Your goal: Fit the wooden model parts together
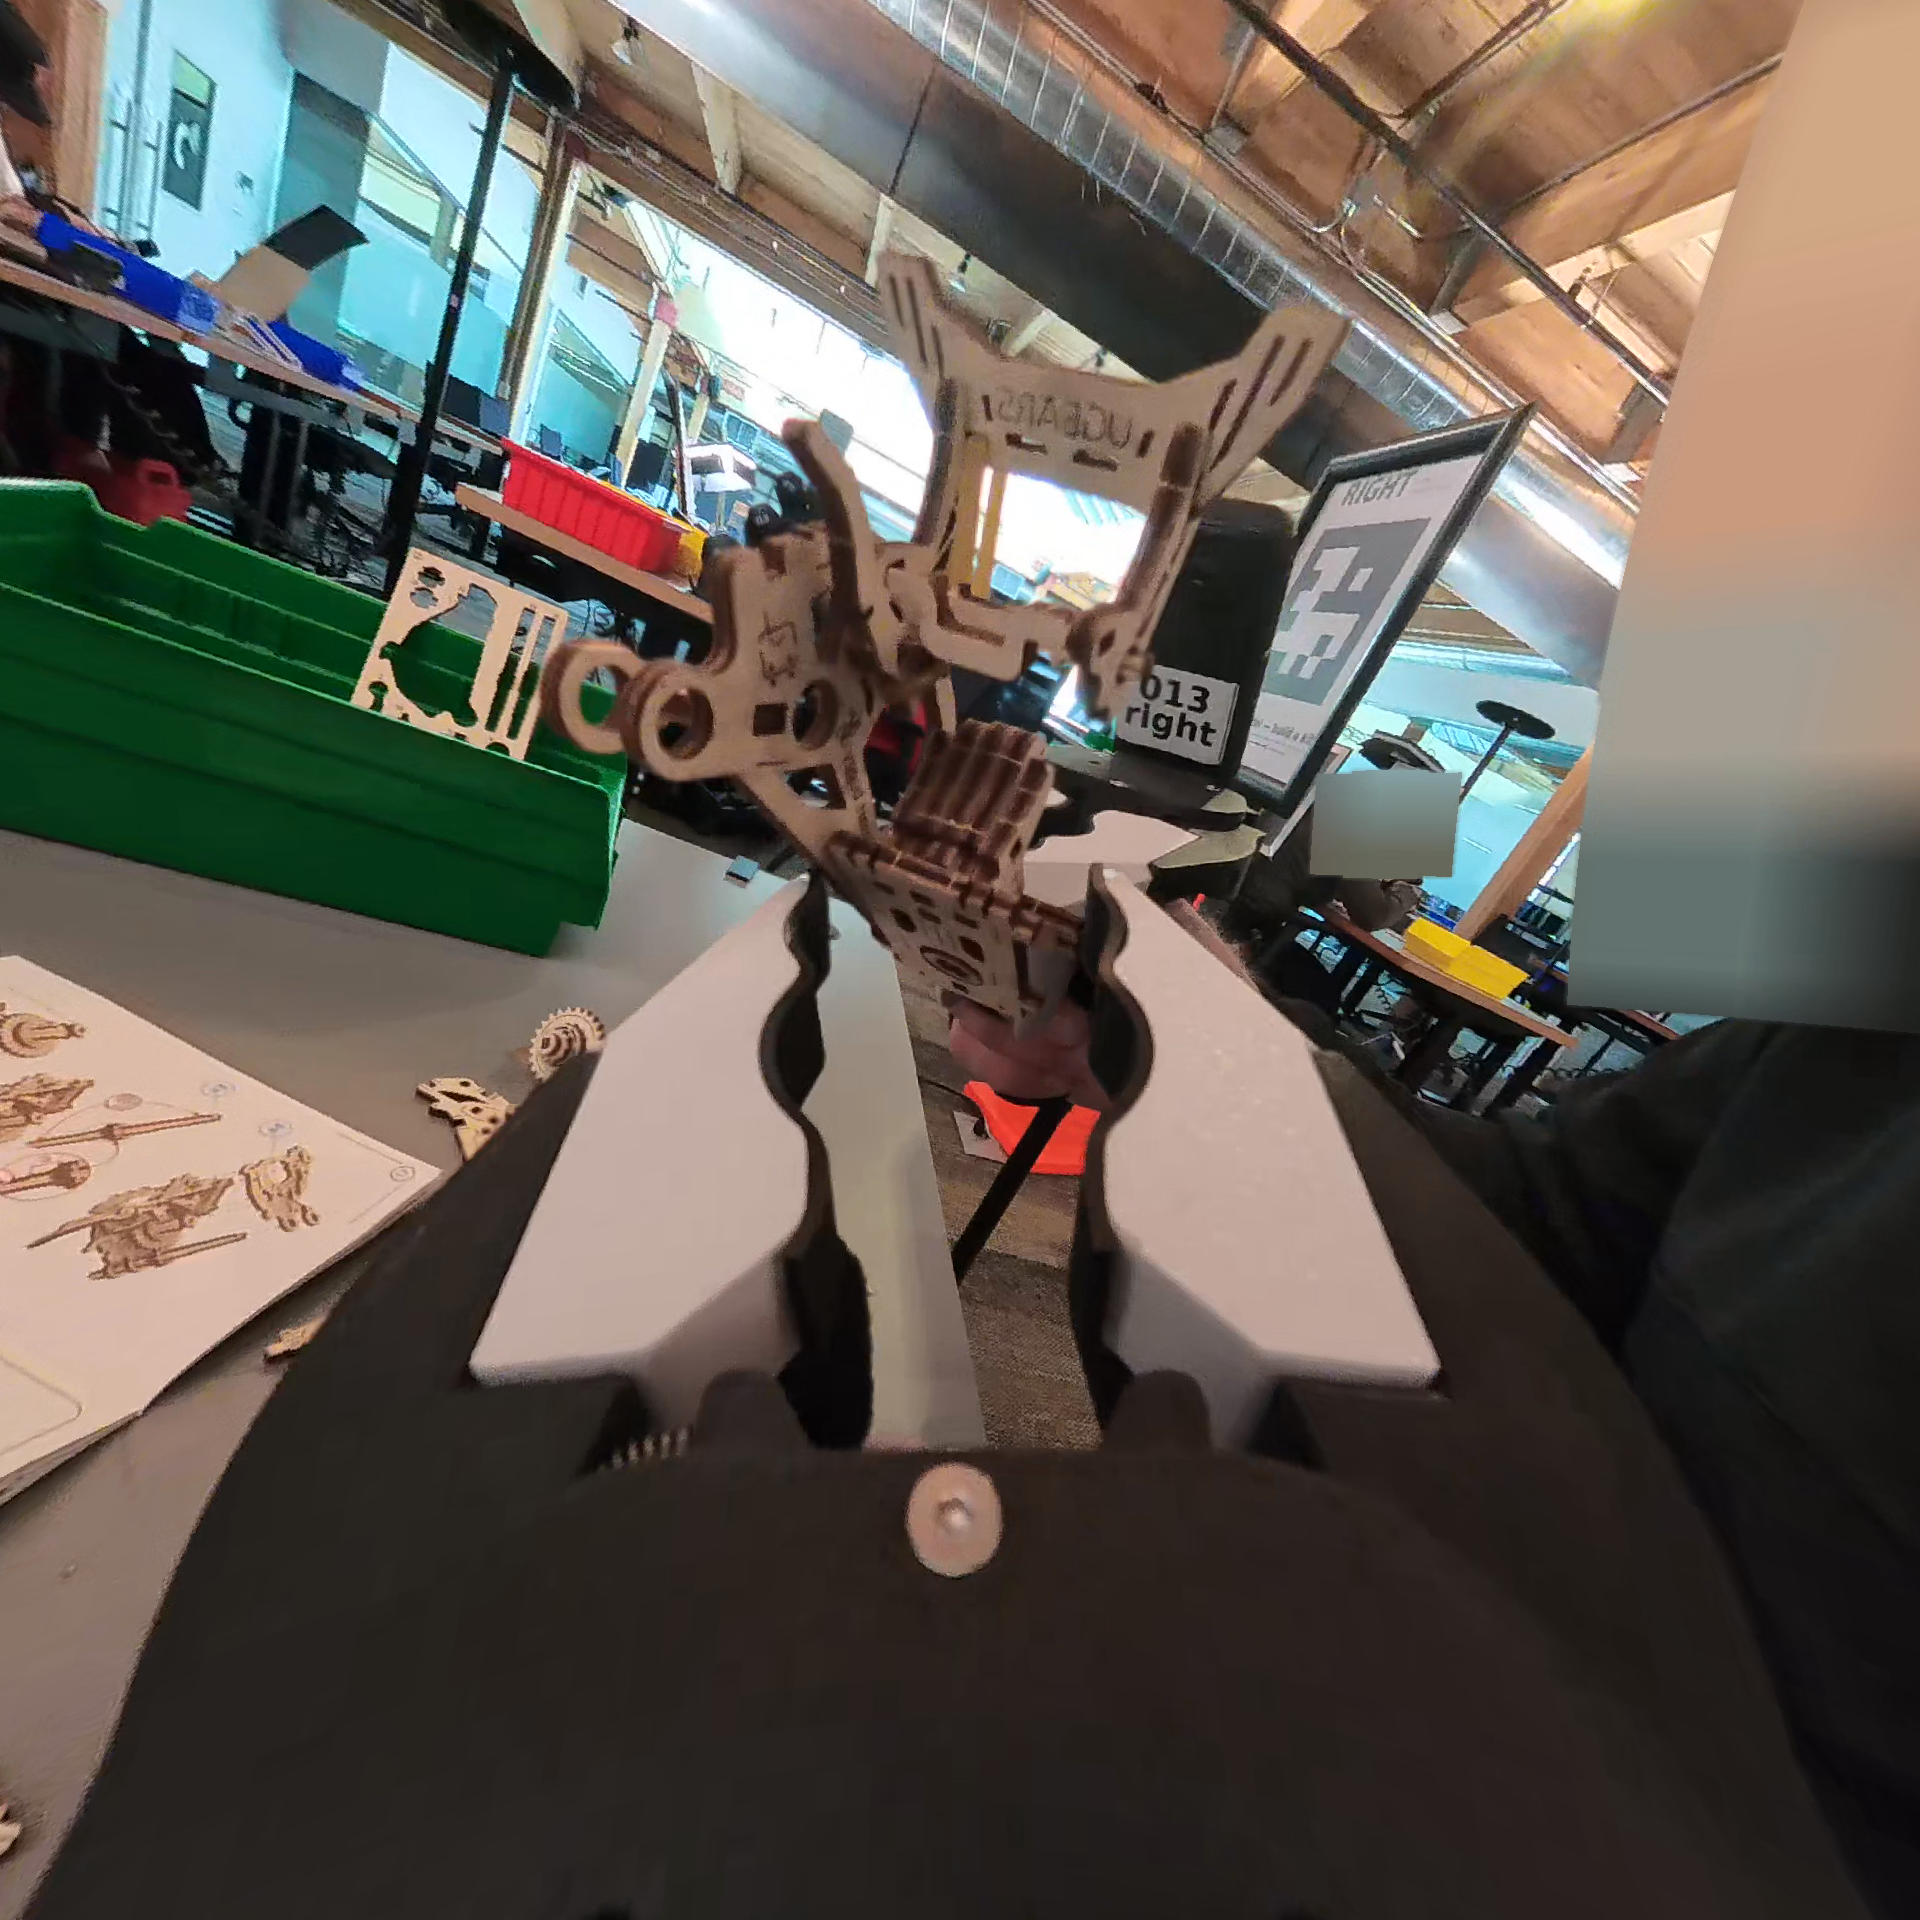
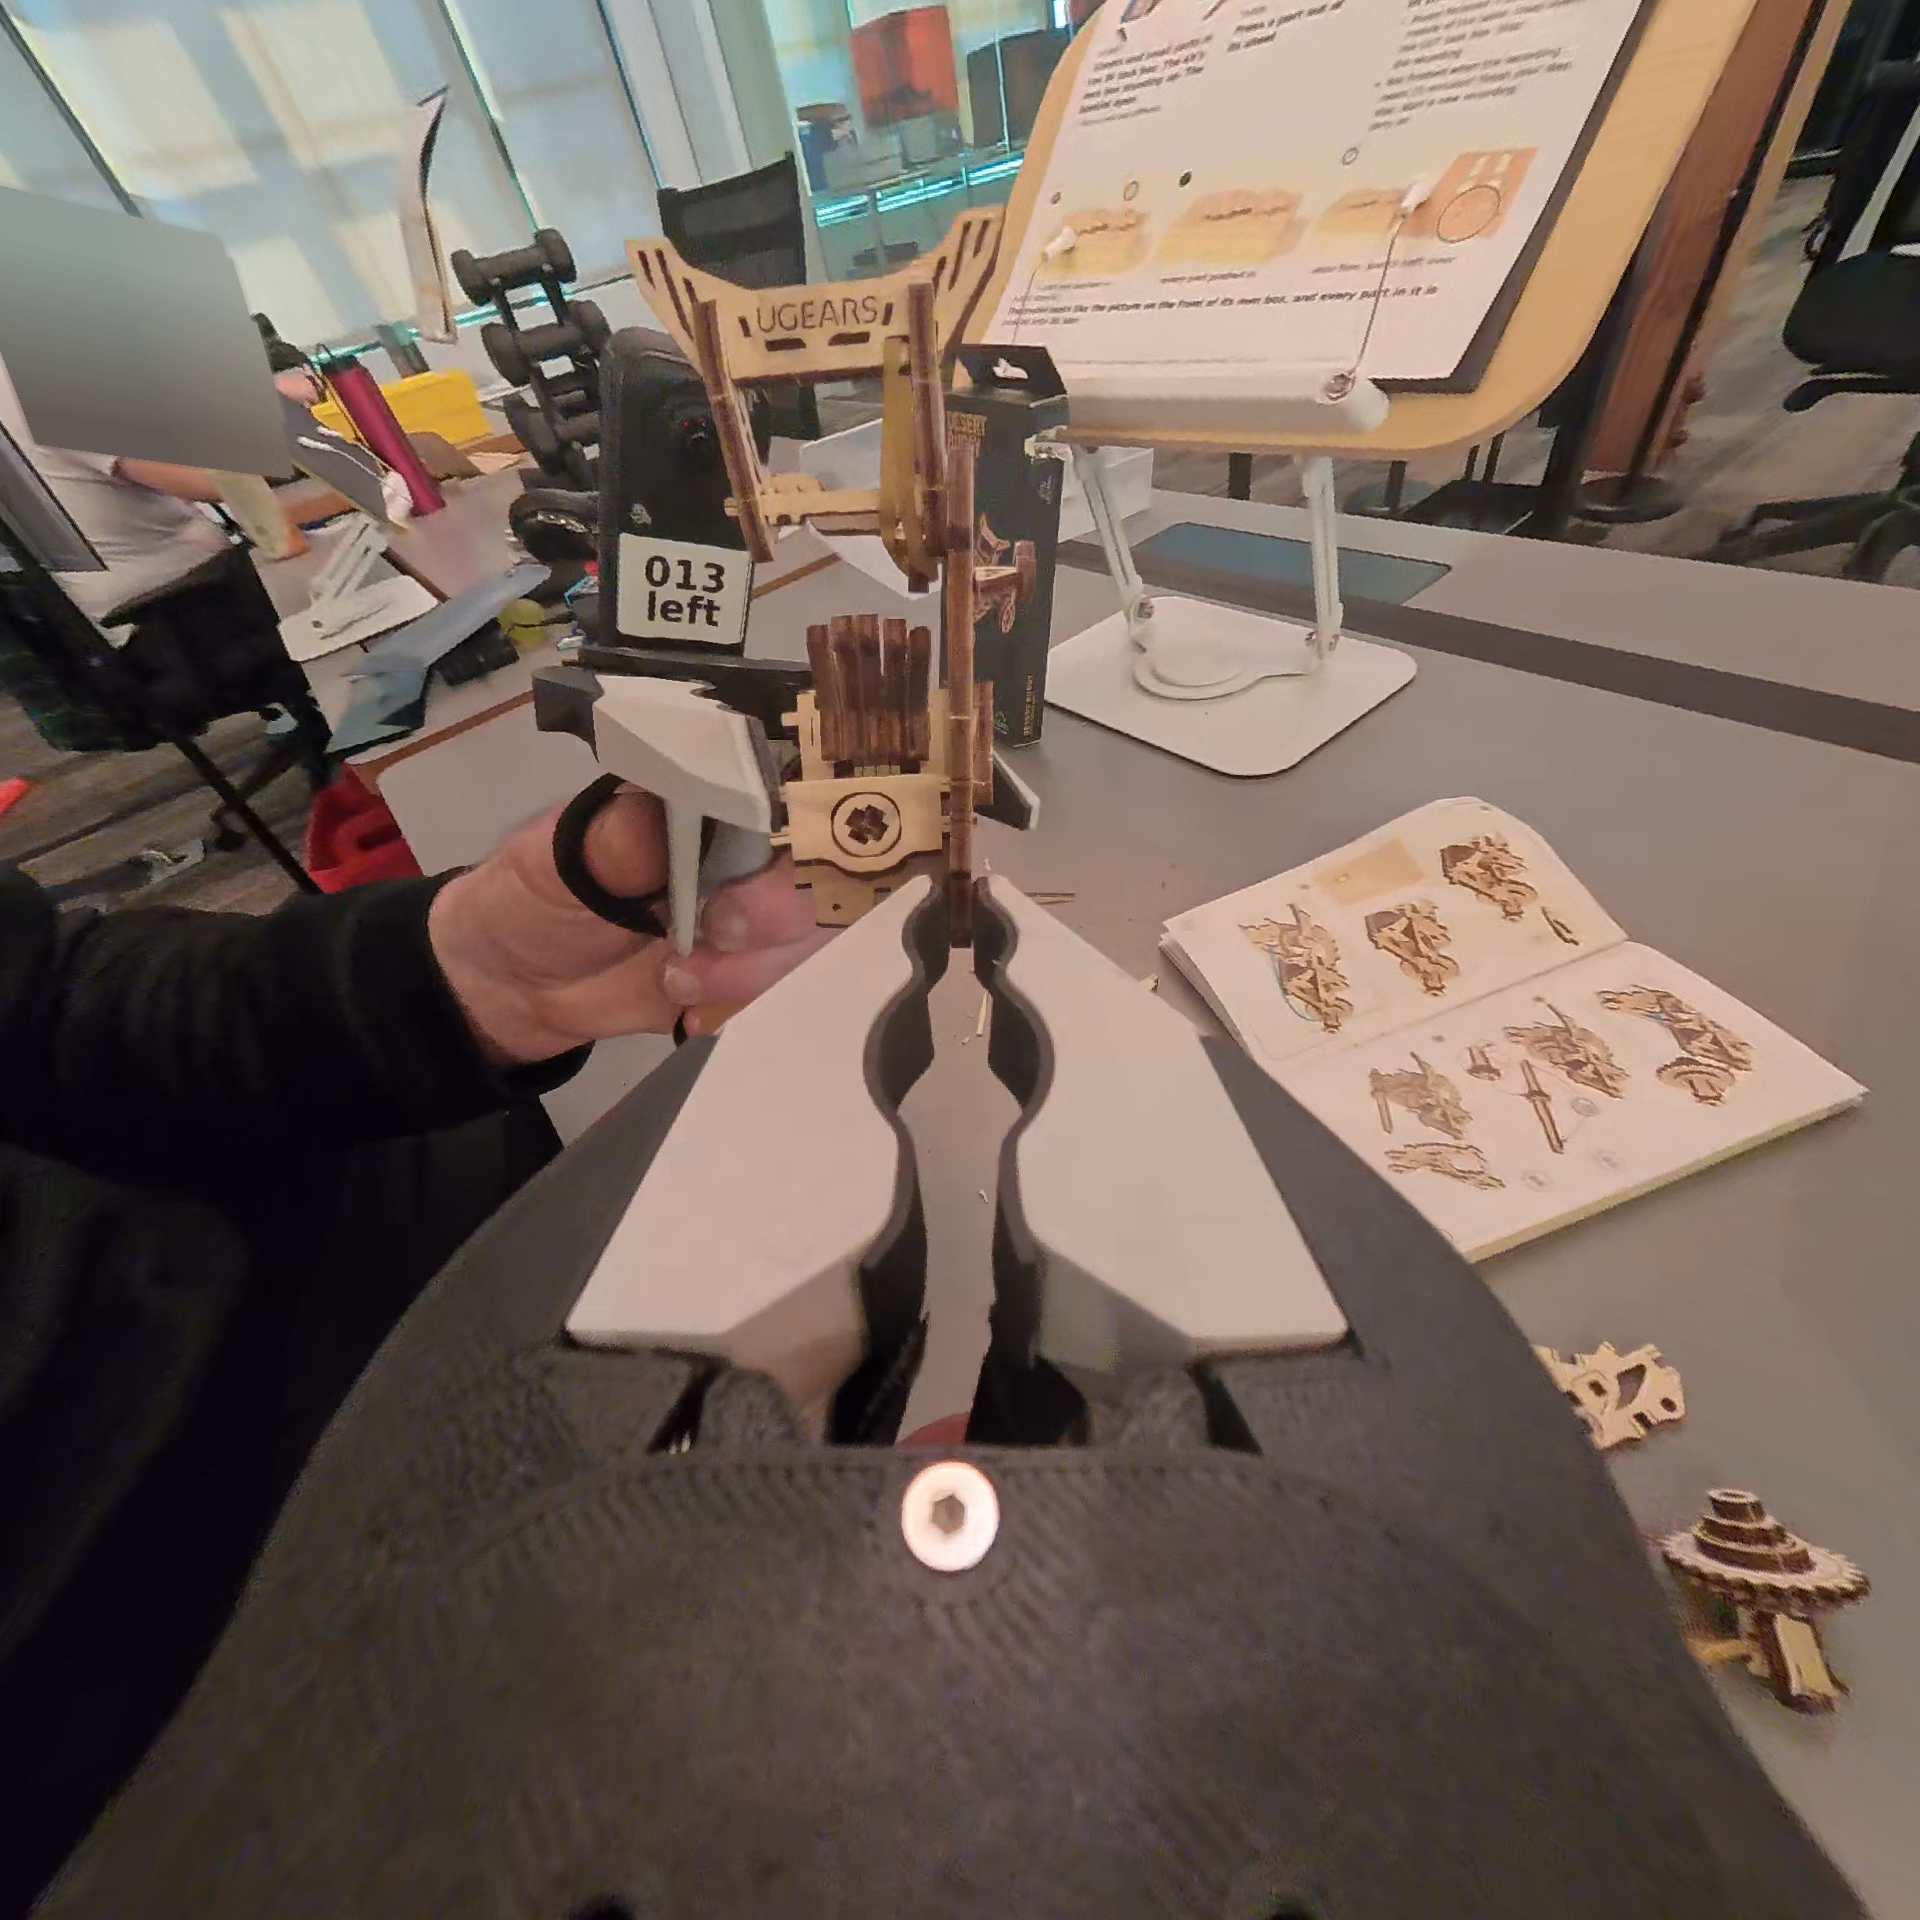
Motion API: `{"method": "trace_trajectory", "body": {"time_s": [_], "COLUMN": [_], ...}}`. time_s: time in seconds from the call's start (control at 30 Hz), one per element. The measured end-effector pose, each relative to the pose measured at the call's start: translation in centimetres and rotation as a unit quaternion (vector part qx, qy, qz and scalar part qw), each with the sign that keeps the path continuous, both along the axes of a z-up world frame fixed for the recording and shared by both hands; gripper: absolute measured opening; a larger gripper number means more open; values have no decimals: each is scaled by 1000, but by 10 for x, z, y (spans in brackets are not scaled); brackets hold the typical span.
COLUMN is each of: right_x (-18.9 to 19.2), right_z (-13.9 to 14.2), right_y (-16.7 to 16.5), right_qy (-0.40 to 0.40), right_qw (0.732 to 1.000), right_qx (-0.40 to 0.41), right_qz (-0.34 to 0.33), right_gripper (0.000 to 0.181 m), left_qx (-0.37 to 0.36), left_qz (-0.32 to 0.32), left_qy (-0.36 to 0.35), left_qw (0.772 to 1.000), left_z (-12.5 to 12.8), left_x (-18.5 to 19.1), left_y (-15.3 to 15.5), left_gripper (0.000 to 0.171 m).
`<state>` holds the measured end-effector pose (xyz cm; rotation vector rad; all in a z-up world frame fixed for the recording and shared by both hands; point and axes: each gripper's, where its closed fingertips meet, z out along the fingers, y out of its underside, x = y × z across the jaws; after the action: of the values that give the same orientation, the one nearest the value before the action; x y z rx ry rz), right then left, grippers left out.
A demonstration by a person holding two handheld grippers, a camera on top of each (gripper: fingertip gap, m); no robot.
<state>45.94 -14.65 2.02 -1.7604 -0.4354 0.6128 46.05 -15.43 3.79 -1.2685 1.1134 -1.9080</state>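
Observation:
A wooden model [image 1: 790,707] made of laser-cut plywood plates is held up in the air between both grippers. My left gripper [image 1: 954,904] is shut on the model's lower block, one white finger on each side. In the right wrist view the model [image 2: 868,707] stands upright, with a curved top plate [image 2: 821,312]. My right gripper [image 2: 958,899] is nearly closed on the bottom edge of a thin upright side plate [image 2: 961,665] of the model. The left gripper's white finger [image 2: 675,738] and the hand holding it show on the left of that view.
On the grey table [image 2: 1558,727] lie an open instruction booklet [image 2: 1507,1018], a gear assembly [image 2: 1766,1600] and a small wooden part [image 2: 1610,1392]. A document stand [image 2: 1247,665] and a product box [image 2: 1003,561] stand behind. A green bin [image 1: 312,748] holds a punched plywood sheet [image 1: 457,655]. The grippers are tip to tip, or close to it. Left tips and right tips are each some 25 cm from the gear assembly [image 2: 1766,1600].

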Motion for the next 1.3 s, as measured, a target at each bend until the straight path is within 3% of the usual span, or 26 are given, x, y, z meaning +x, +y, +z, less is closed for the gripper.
{"method": "trace_trajectory", "body": {"time_s": [0.17,0.2,0.27,0.47,0.6,0.73,0.8,0.97,1.3], "right_x": [3,5,5,7,8,11,8,-5,-17], "right_z": [7,9,12,10,10,8,4,-8,-14], "right_y": [-1,-2,-3,-1,1,0,1,1,-2], "right_qy": [17,11,-12,-65,-1,92,133,199,275], "right_qw": [1000,1000,999,998,1000,995,990,975,948], "right_qx": [8,14,28,21,8,-11,-29,-62,-99], "right_qz": [9,6,8,8,15,32,43,74,129], "right_gripper": [3,6,8,7,5,4,3,3,3], "left_qx": [-4,-3,-5,-1,-20,-11,4,14,-14], "left_qz": [-13,-24,-41,-45,-48,-25,-17,3,-9], "left_qy": [-5,-5,-5,10,-22,-16,-14,-46,-97], "left_qw": [1000,1000,999,999,998,1000,1000,999,995], "left_z": [0,0,0,-5,1,-8,-12,-10,-6], "left_x": [-3,-5,-7,-5,-12,-12,-8,-12,-19], "left_y": [-3,-5,-9,-8,-5,1,-2,1,1], "left_gripper": [44,30,25,25,30,59,66,45,46]}}
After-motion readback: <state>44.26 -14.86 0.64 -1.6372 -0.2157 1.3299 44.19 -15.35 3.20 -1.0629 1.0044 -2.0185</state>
